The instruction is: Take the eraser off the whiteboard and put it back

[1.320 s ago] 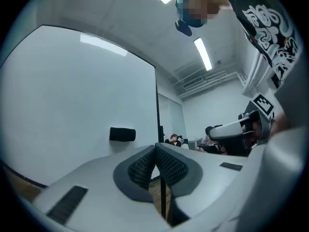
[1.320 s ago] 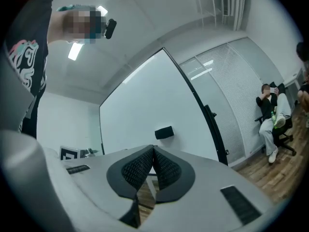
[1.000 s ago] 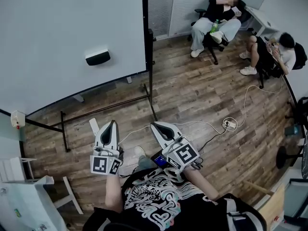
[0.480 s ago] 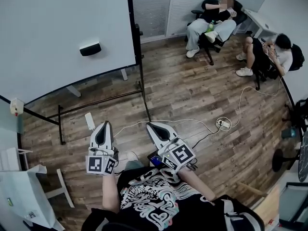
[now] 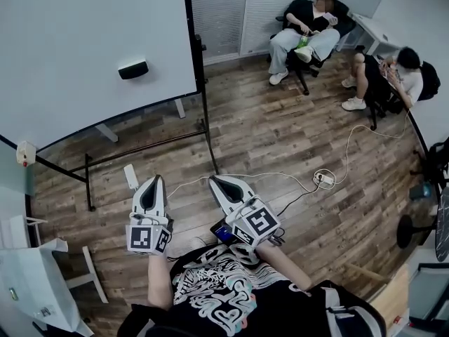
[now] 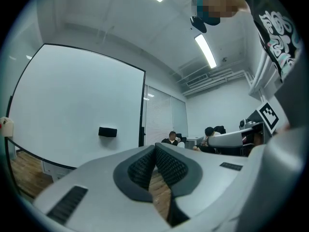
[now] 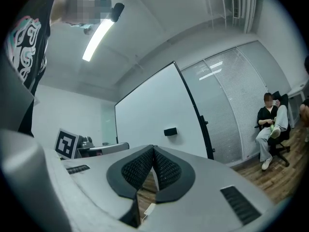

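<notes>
Black eraser on whiteboard; white cable crosses floor.

Dark wood-plank floor, slatted blinds on far wall, ceiling strip lights

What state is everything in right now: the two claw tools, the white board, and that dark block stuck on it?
left gripper: shut, nothing between its jaws.
right gripper: shut, nothing between its jaws.
eraser: stuck on the whiteboard, untouched, far from both grippers.
whiteboard: upright on its stand, blank.
</notes>
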Available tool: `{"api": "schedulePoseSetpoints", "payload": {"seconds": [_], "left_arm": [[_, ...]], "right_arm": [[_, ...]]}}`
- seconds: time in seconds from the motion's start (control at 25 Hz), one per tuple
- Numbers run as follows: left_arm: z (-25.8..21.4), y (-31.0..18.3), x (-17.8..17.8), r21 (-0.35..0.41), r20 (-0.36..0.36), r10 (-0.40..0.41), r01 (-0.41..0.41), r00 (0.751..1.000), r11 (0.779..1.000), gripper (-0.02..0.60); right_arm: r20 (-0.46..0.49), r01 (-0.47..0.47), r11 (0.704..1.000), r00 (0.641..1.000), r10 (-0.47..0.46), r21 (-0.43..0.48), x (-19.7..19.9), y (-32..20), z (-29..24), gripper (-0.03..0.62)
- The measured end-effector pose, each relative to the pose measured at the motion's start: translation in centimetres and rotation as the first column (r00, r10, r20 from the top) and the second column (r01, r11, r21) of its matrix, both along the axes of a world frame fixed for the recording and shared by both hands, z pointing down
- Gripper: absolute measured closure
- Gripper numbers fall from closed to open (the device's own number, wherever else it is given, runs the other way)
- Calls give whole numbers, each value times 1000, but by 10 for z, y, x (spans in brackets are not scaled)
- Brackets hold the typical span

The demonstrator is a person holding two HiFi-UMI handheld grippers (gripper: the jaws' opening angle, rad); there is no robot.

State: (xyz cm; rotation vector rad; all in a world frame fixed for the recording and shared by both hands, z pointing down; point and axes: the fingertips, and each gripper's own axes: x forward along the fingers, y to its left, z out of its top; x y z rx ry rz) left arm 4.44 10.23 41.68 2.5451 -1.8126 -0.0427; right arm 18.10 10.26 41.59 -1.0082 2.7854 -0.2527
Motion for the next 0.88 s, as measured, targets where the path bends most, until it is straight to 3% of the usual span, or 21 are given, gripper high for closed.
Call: {"api": "schedulePoseSetpoints", "payload": {"seconds": [0.12, 0.28, 0.48, 0.88], "left_arm": [[-2, 9, -5, 5, -16, -13, 13, 1000, 1000, 552], [1, 17, -11, -9, -57, -25, 24, 998, 1000, 554], [8, 25, -9, -28, -14, -10, 10, 1000, 1000, 552], [14, 40, -17, -25, 36, -5, 5, 999, 1000, 552]], "right_arm": [[-45, 5, 1000, 999, -4, 18, -7, 7, 0, 565], [-9, -19, 1000, 1000, 19, 12, -2, 11, -7, 565], [-69, -53, 999, 996, 54, 15, -6, 22, 3, 565], [-52, -95, 995, 994, 94, -6, -18, 35, 4, 565]]}}
